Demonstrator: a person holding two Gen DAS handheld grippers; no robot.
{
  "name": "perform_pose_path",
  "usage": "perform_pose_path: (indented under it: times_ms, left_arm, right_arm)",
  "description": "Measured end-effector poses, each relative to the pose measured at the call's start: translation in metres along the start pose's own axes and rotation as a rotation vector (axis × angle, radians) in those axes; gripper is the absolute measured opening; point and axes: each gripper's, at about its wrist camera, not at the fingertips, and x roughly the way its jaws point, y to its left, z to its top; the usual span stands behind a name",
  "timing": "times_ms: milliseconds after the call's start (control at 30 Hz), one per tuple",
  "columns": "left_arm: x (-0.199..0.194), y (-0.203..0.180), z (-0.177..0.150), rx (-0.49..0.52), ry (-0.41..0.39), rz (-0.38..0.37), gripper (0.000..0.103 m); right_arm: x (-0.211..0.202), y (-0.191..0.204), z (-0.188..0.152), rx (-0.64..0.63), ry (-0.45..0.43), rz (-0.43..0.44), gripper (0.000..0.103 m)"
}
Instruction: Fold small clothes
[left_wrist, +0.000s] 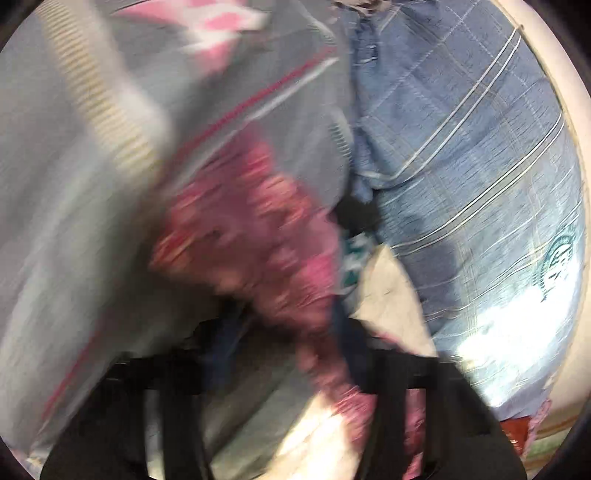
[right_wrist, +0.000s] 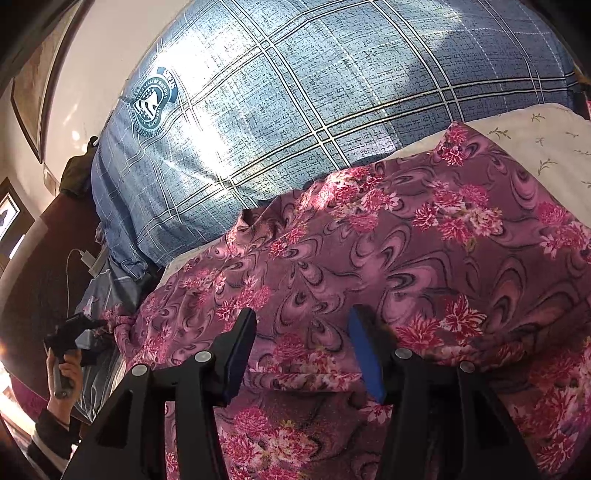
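The left wrist view is badly blurred. A grey garment (left_wrist: 74, 221) with a pink stripe and a ribbed cream cuff (left_wrist: 107, 103) fills its left side. A strand of pink floral cloth (left_wrist: 258, 240) runs down between the black fingers of my left gripper (left_wrist: 288, 369); whether the pads press on it is lost in the blur. In the right wrist view my right gripper (right_wrist: 303, 332) hovers open over the same floral cloth (right_wrist: 424, 258), with nothing pinched. The left gripper (right_wrist: 74, 332) shows far left, held in a hand (right_wrist: 64, 373).
A blue plaid quilt (right_wrist: 295, 110) with a round badge lies beyond the floral cloth, also at the right of the left wrist view as the plaid quilt (left_wrist: 461, 166). A cream sprigged sheet (right_wrist: 535, 140) lies at the right. A white charger and cable (right_wrist: 86, 258) sit at the left edge.
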Motion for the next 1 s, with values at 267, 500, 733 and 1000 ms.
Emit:
perform_pose_path:
  times_ms: [267, 500, 733, 1000]
  left_arm:
    - [-0.021, -0.104, 0.050, 0.234, -0.131, 0.120, 0.052]
    - [-0.009, -0.049, 0.027, 0.157, -0.056, 0.156, 0.061]
    - [0.035, -0.073, 0.049, 0.168, 0.013, 0.124, 0.061]
    - [0.085, -0.074, 0.051, 0.168, 0.087, 0.150, 0.056]
  right_arm:
    - [0.000, -0.001, 0.000, 0.001, -0.001, 0.004, 0.055]
    - [-0.001, -0.003, -0.001, 0.008, -0.005, 0.017, 0.055]
    - [-0.001, -0.003, -0.001, 0.008, -0.007, 0.017, 0.055]
    - [-0.002, -0.005, -0.001, 0.017, -0.011, 0.035, 0.055]
